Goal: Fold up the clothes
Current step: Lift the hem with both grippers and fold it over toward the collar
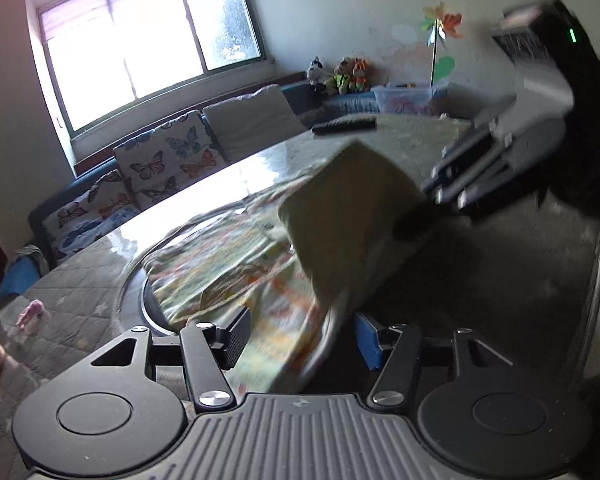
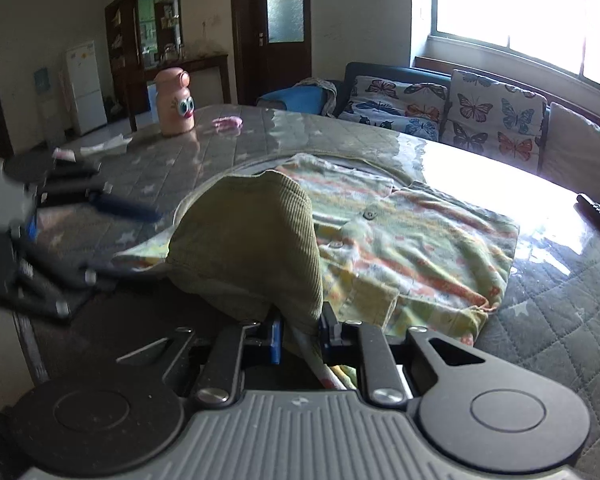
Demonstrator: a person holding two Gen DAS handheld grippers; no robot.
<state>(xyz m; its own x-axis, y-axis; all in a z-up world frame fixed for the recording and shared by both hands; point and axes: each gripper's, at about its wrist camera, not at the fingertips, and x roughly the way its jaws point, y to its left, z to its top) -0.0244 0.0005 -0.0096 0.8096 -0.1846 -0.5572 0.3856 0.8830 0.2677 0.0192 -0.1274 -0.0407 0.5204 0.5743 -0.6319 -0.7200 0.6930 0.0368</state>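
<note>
Right wrist view shows the shirt lying on the tabletop. It is light green with orange and yellow marks and has small buttons. Its olive green inside is lifted up in a big fold near the camera. The right gripper has its fingers close together, pinching the edge of that fold. No words can be read on the shirt.

Left wrist view shows the left gripper with its fingers wide apart. The shirt edge hangs between them, blurry, and I cannot tell if they touch it.

A clear plastic box sits far back by the wall, and I cannot tell what is in it. A pink bottle with big cartoon eyes stands on the far side of the tabletop. A small pink thing lies near it. A black remote lies on the far edge.

A shiny clear sheet covers the grey quilted cloth with stars on the tabletop. Behind it is a sofa with butterfly cushions under a bright window. Three soft toys sit on a ledge by a paper pinwheel. A white fridge stands by a dark wooden door.
</note>
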